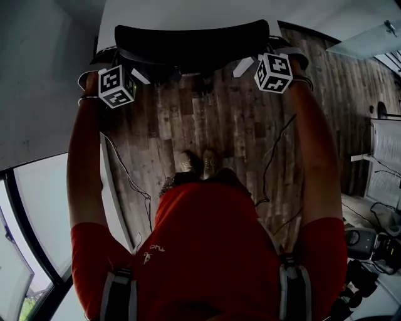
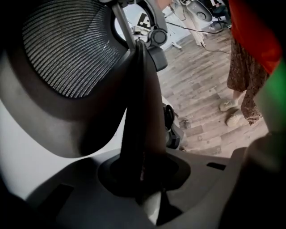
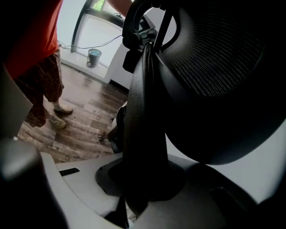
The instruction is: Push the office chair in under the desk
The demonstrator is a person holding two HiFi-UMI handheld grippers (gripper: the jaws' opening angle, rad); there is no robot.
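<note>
The office chair's black mesh backrest (image 1: 188, 42) stands in front of me, its top edge against the white desk (image 1: 182, 14). My left gripper (image 1: 141, 73) grips the backrest's left part. My right gripper (image 1: 243, 66) grips its right part. In the left gripper view the dark backrest rim (image 2: 143, 112) runs up between the jaws of the left gripper (image 2: 144, 181), mesh (image 2: 67, 49) to the left. In the right gripper view the backrest rim (image 3: 143, 112) fills the gap of the right gripper (image 3: 142, 188), mesh (image 3: 214, 58) to the right. The seat and wheels are hidden.
Wooden floor (image 1: 207, 125) lies under me, with cables (image 1: 276, 150) trailing across it beside my feet (image 1: 197, 163). A window frame (image 1: 37, 207) runs along the left. Dark equipment (image 1: 369, 247) and a white panel (image 1: 385, 157) stand at the right. A small pot (image 3: 94, 57) sits by the far window.
</note>
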